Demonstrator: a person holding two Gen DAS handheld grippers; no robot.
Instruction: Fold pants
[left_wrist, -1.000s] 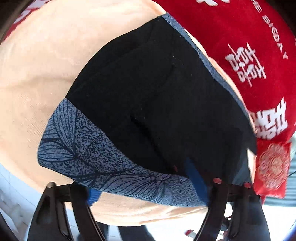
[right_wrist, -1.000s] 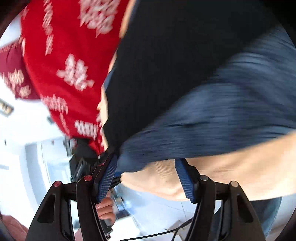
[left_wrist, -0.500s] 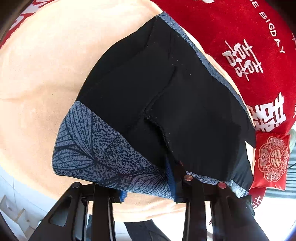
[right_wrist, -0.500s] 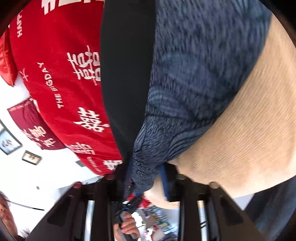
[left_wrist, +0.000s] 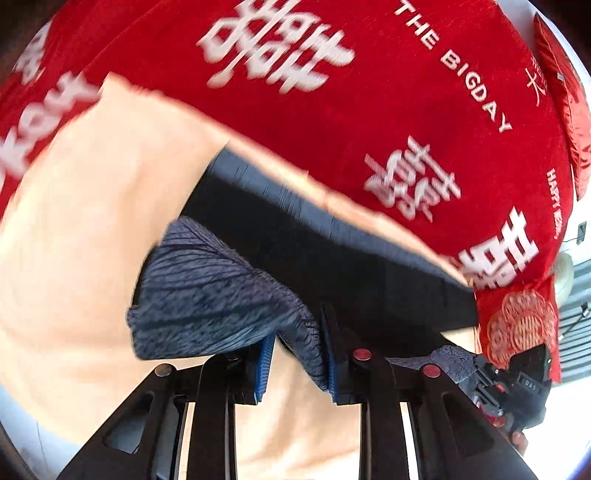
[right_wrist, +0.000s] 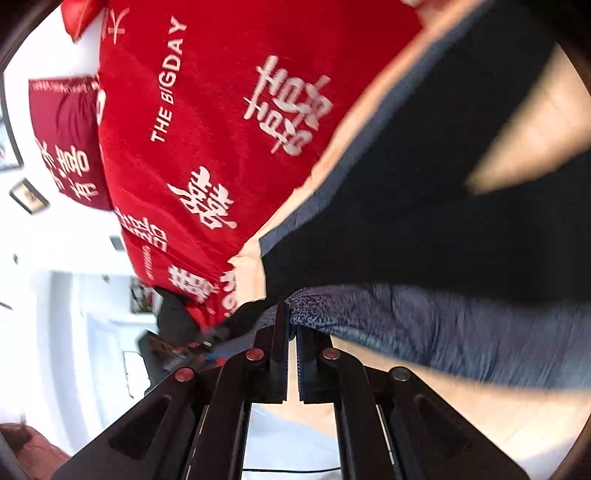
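Note:
The pants (left_wrist: 332, 273) are black with a blue-grey leaf-print band (left_wrist: 207, 291) along the near edge. They lie on a peach cloth (left_wrist: 92, 229). My left gripper (left_wrist: 297, 354) is closed on the printed band near one corner and lifts it. My right gripper (right_wrist: 291, 328) is shut on the printed band (right_wrist: 424, 317) at the other corner, also raised off the cloth. The black part of the pants (right_wrist: 406, 221) stretches away from it. Both views are motion-blurred.
A red bedspread (left_wrist: 369, 92) with white characters lies beyond the peach cloth; it also fills the right wrist view (right_wrist: 207, 129). A red pillow (right_wrist: 62, 140) lies at the far left. A small red embroidered pouch (left_wrist: 517, 325) sits at the right edge.
Both grippers closed on the printed band's corners and lifted it. The edge is now raised and bunched, and both views swung toward the red bedspread.

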